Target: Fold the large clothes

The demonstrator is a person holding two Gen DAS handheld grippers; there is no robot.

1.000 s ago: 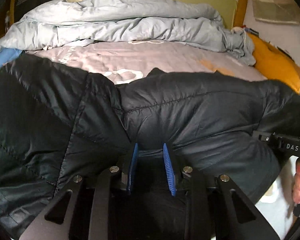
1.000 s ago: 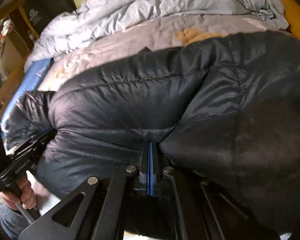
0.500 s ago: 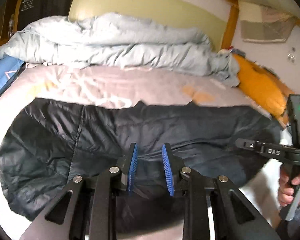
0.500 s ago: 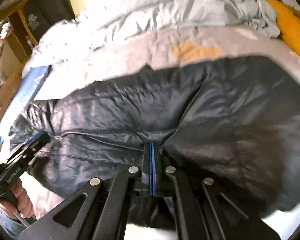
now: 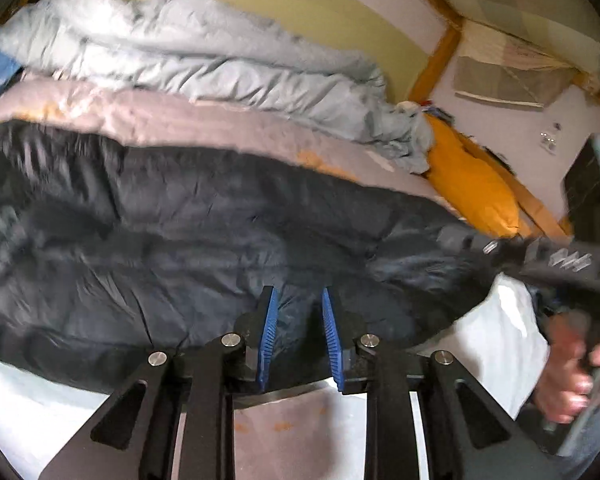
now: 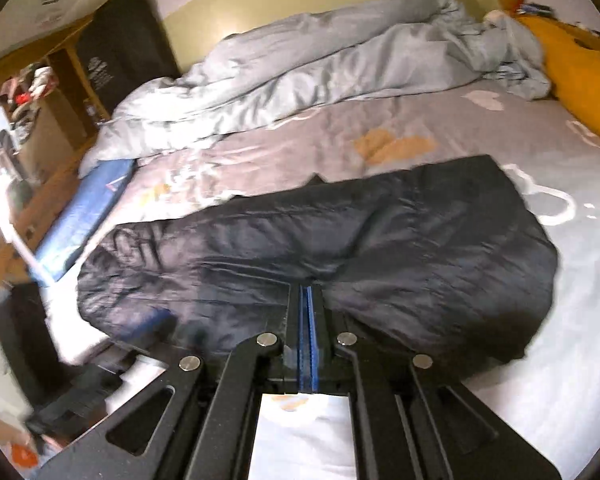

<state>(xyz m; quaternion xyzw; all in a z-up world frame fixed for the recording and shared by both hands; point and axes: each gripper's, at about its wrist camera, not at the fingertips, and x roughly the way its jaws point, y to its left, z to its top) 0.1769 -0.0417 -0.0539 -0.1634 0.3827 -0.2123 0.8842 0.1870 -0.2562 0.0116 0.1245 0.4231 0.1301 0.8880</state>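
Between the blue pads of the left gripper (image 5: 299, 322) a bunched fold of the black puffer jacket (image 5: 204, 232) sat pinched, the jaws closing on it. Below those pads the near edge of the bed (image 5: 292, 432) showed pale and bare. The right gripper (image 6: 308, 312) had its pads pressed almost flat together, with the jacket's near hem drawn up into them; the fabric puckered toward the jaw line.

Ahead of both tools the jacket lay spread crosswise on the grey printed sheet (image 6: 420, 128), its quilted panels creased and its far edge ragged against the sheet. In the left wrist view the picture was smeared with motion. Off to the right of the left gripper, the other tool's black body crossed the frame, and a hand (image 5: 572, 376) gripped its handle low at the edge.

Beyond the jacket, a strip of sheet lay uncovered. Farther on, a pale blue duvet (image 6: 320, 68) was heaped in a rumpled ridge along the yellow-green wall. An orange pillow (image 6: 580, 76) lay to the far right of it. To the far left, a blue flat item (image 6: 84, 216) rested at the bed's side, with wooden shelving (image 6: 40, 100) behind.
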